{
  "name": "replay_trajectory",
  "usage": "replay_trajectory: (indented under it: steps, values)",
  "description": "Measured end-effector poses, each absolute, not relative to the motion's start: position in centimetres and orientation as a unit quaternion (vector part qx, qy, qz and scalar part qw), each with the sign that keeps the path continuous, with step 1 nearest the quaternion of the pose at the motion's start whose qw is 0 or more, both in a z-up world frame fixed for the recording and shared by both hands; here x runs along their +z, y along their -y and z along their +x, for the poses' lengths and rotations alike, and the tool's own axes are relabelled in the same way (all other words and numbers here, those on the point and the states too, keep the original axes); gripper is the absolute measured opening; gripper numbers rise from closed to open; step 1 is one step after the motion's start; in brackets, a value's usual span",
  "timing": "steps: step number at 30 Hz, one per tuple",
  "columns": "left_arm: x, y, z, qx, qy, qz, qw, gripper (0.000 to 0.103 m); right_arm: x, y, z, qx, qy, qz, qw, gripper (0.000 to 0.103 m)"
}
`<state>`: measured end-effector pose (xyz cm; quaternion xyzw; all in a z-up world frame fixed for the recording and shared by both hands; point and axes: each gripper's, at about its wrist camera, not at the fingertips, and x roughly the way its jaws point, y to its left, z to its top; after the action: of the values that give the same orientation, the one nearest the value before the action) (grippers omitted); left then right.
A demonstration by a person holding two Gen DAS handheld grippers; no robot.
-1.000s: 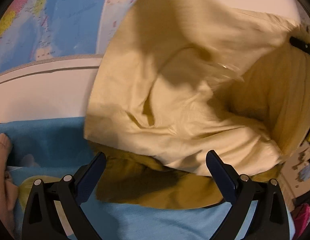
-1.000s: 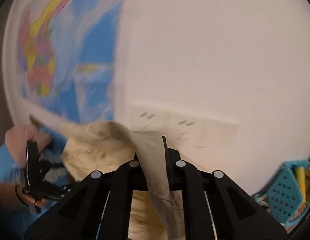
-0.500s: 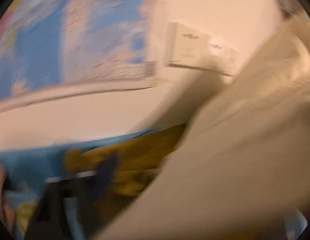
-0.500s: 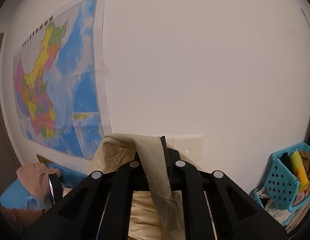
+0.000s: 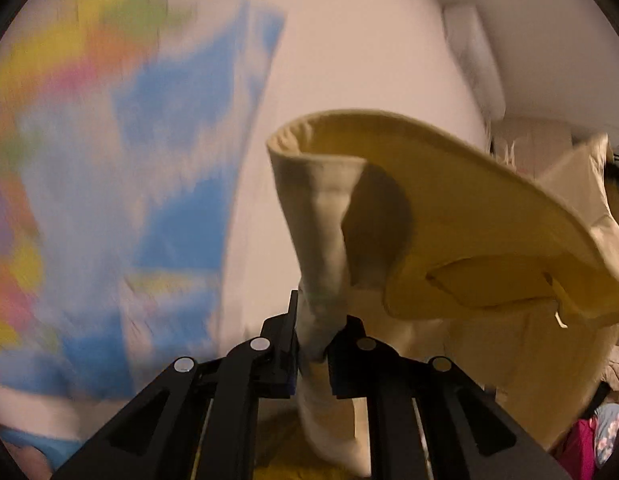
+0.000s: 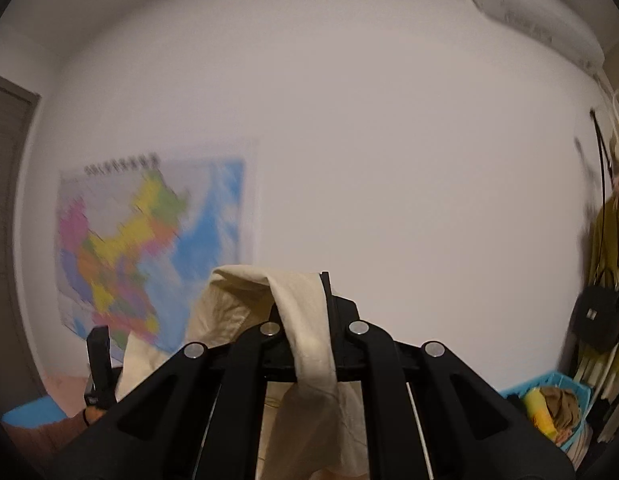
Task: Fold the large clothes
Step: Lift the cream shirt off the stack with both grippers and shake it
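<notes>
A large cream garment with a yellow lining point(image 5: 469, 216) hangs in the air between my two grippers. My left gripper point(image 5: 313, 344) is shut on an edge of it; the cloth rises from the jaws and arcs to the right. My right gripper point(image 6: 305, 320) is shut on another edge of the cream garment point(image 6: 309, 344), which drapes over and down between the fingers. Both grippers are raised and point at the wall. The left gripper point(image 6: 98, 368) shows low at the left of the right wrist view.
A coloured wall map point(image 6: 149, 248) hangs on the white wall. An air conditioner point(image 6: 529, 12) sits high at the right. A blue basket point(image 6: 549, 404) with items stands low right, beside a coat rack with a black bag point(image 6: 597, 320). A blue bed cover point(image 5: 57, 446) shows at lower left.
My left gripper was open above the garment on the bed; it is now shut on an edge. Both grippers have risen, lifting the garment off the bed.
</notes>
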<state>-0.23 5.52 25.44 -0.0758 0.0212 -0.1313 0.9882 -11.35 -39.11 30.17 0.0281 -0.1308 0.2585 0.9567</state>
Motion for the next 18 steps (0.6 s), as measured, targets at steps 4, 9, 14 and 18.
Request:
replay_trajectory:
  steps: [4,9,14,18]
  values:
    - [29.9,-7.0,-9.3,-0.091,0.032,-0.052,0.994,0.008,29.7,39.5,-16.8,0.298,0.151,0.039,0.942,0.005]
    - [32.9,-8.0,-21.3,-0.013,0.067,-0.005,0.998,0.006,26.3,38.7,-20.9,0.388,0.137,0.064,0.909,0.005]
    - [33.9,-7.5,-31.9,0.095,0.075,0.058,0.991,0.005,22.9,35.1,-21.7,0.489,0.105,0.09,0.861,0.005]
    - [32.8,-7.4,-33.5,0.169,0.047,0.106,0.979,0.006,20.5,30.7,-18.0,0.536,0.043,0.109,0.836,0.005]
